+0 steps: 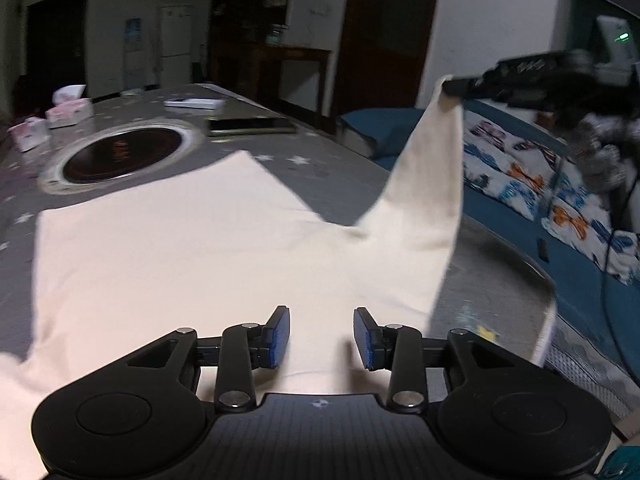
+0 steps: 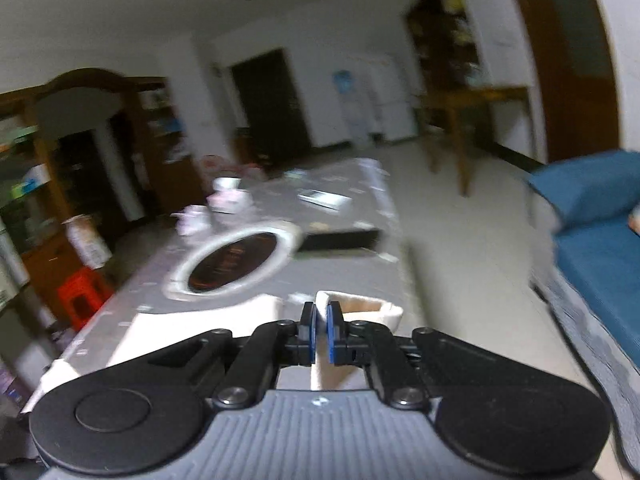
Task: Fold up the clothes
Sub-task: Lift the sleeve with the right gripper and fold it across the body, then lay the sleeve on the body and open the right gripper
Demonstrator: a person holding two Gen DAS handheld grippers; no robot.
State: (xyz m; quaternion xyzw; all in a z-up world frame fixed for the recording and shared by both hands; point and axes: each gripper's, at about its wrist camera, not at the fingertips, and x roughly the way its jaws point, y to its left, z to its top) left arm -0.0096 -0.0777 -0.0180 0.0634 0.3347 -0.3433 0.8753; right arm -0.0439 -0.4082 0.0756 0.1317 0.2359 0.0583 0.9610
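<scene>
Now mid-fold, by the look of it: sleeve [image 1: 424, 184] of the cream garment [image 1: 180, 264] lifted clear of the grey star-print table [image 1: 328, 148], body of the garment spread flat below. Pinched at the cuff by the right gripper [image 2: 320, 334], jaws nearly together with only cloth between the blue pads [image 2: 332, 340]; in the left wrist view, same gripper [image 1: 454, 88] up high and off to the right, beyond the table's edge, over the blue sofa [image 1: 592, 280]. Sleeve drawn up taut into a tall peak from the shoulder.

Left gripper [image 1: 321, 338] low and level just above the near part of the garment, jaws wide, nothing held; touching the cloth or hovering, hard to say. Pointed straight across the shirt toward the round black hob [image 1: 120, 156] set in the table.

Next move, most likely: carry the raised cuff inward across the chest and lay the sleeve flat over the body. Calls for a swing toward the middle with tension eased on the way down, so no drag on the flat part. Likely job for the free gripper: press near the shoulder as an anchor, or take the hem for the following fold.

Motion blur in the right wrist view, so cuff detail soft. Tissue packs [image 1: 68, 114] and a phone [image 1: 252, 126] further back, well apart from the garment.
</scene>
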